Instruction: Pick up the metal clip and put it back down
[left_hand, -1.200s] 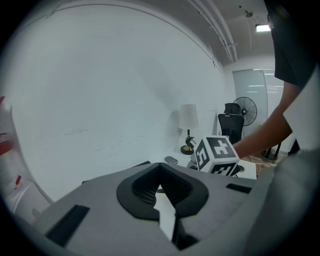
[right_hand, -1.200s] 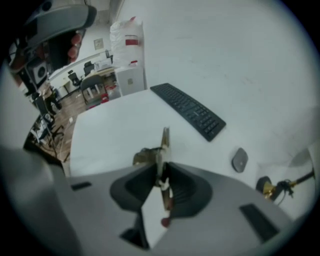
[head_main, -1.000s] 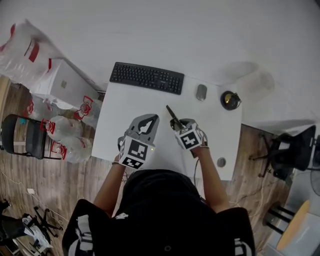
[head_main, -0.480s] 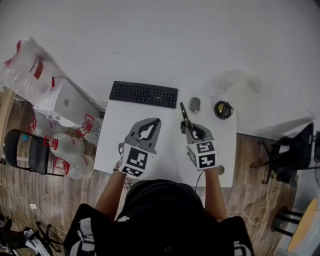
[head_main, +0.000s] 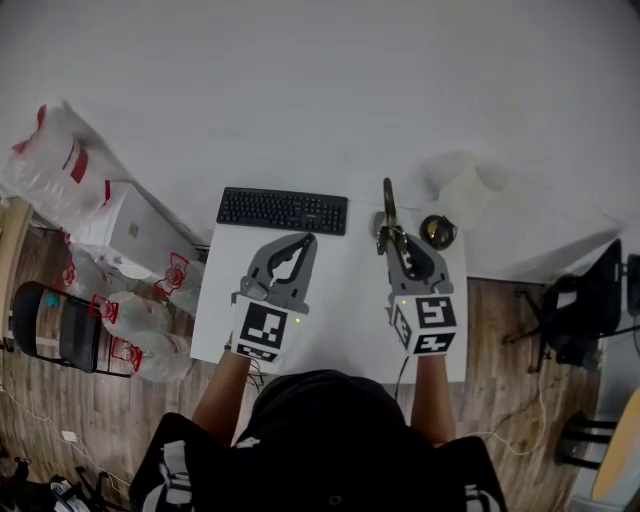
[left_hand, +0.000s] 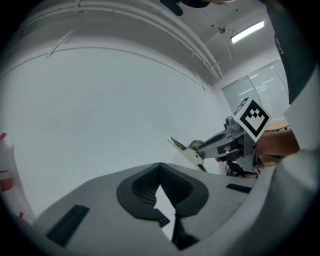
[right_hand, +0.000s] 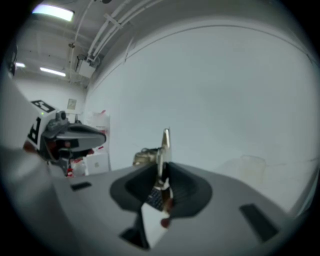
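The metal clip is lifted well above the white table, standing upright between the pads of my right gripper, which is shut on it. In the right gripper view the clip sticks up out of the jaws of that gripper against the pale wall. My left gripper hovers over the table's left half, shut with nothing in it. The left gripper view shows its own tips meeting, and to the right of them the right gripper carrying the clip.
A black keyboard lies along the table's far edge. A round dark object sits at the far right corner. Plastic bags, water bottles and a chair crowd the floor on the left.
My right gripper has risen and moved toward the far right of the table with the clip in it. The left gripper has lifted a little.
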